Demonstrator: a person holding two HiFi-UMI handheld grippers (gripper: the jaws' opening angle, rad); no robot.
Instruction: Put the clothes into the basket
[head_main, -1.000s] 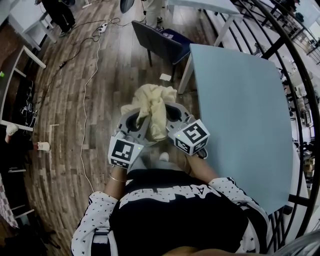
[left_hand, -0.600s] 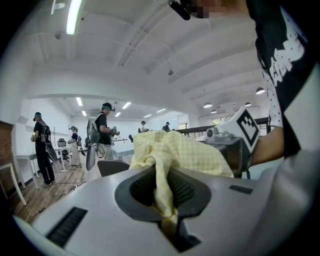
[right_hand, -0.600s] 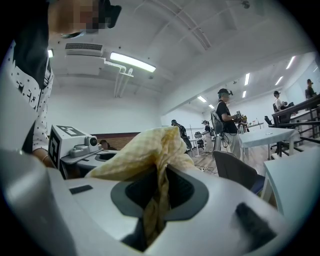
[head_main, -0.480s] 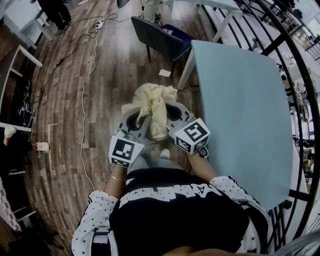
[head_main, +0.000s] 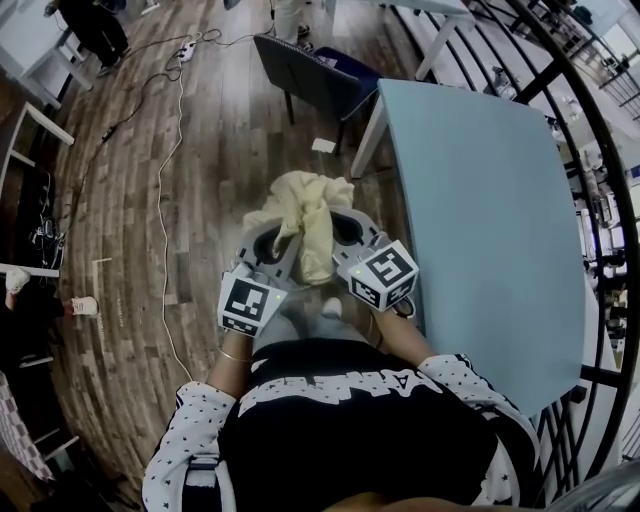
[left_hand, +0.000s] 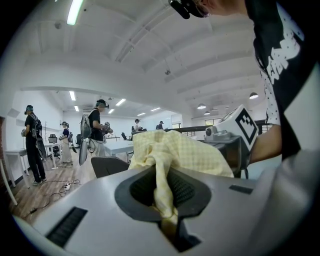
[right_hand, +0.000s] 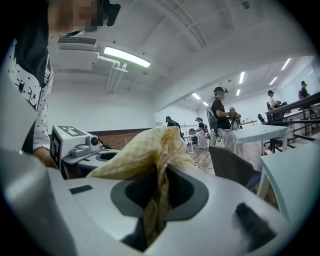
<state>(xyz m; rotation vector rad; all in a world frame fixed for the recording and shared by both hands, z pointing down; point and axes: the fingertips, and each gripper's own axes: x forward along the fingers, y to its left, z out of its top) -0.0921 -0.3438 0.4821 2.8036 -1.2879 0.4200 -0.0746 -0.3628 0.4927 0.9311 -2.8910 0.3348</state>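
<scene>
A pale yellow checked cloth (head_main: 303, 212) hangs bunched in the air in front of the person, over the wooden floor. My left gripper (head_main: 283, 240) is shut on its left part, and the fabric runs down between the jaws (left_hand: 167, 215). My right gripper (head_main: 335, 238) is shut on its right part, with a fold pinched between the jaws (right_hand: 152, 212). The two grippers stand close side by side, nearly level. The cloth (left_hand: 172, 152) drapes over both jaw fronts (right_hand: 145, 152). No basket shows in any view.
A light blue table (head_main: 480, 220) stands close on the right, its corner near the right gripper. A dark chair (head_main: 312, 82) stands ahead by the table's leg. Cables (head_main: 165, 190) trail over the floor at left. Several people (left_hand: 96, 131) stand farther off among white tables.
Both grippers keep their hold on the cloth and have sunk slightly together. The chair and floor have slid a little up and left in the head view.
</scene>
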